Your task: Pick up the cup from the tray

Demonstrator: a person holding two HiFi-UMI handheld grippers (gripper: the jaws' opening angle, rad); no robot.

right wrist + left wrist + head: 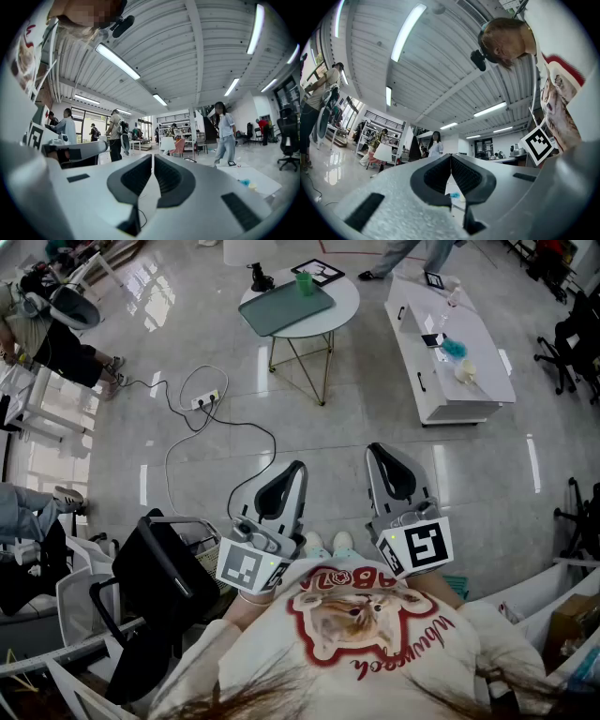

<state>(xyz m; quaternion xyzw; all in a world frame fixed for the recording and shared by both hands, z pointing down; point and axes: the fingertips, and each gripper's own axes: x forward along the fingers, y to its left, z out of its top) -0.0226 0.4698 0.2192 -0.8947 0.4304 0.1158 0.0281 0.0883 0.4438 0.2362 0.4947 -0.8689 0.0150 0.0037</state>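
In the head view a green cup [304, 282] stands at the far end of a grey-green tray [281, 307] on a round white table [343, 298], well ahead of me across the floor. Both grippers are held close to my chest, far from that table. My left gripper [299, 466] is shut with its pads together and nothing between them, as the left gripper view [451, 157] confirms. My right gripper [374, 448] is likewise shut and empty [153, 157]. Both gripper views look up towards the ceiling and the room, and neither shows the cup.
A low white bench [450, 352] with small items stands right of the round table. A power strip and its cable [204, 401] lie on the floor between me and the table. A black chair [159, 568] is at my left; people stand around the room.
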